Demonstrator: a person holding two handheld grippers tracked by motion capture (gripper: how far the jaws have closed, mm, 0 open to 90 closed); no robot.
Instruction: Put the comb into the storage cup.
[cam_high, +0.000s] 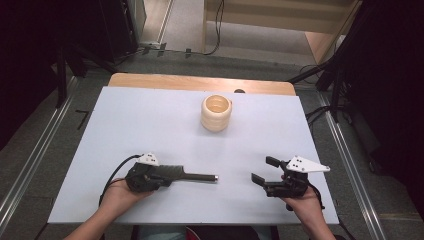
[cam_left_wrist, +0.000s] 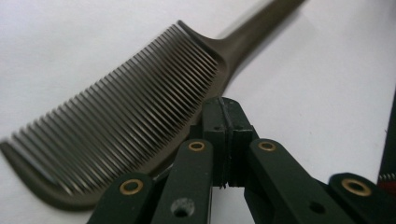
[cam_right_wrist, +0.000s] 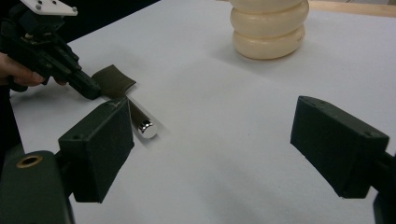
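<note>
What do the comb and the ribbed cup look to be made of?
Comb: probably hard plastic, dark grey-brown, with a dull sheen; the fine, even teeth look moulded. Its handle ends in a shiny silver tip, seemingly metal. The left gripper is shut on the comb's spine.
Ribbed cup: cream, smooth and softly glossy with rounded stacked rings; glazed ceramic or plastic, hard to tell.

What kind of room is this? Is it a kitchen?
Probably not a kitchen; more likely a lab or workshop for recording tasks. A plain white table stands between dark metal frames, cables trail on the floor, and the left gripper holds a comb.
</note>
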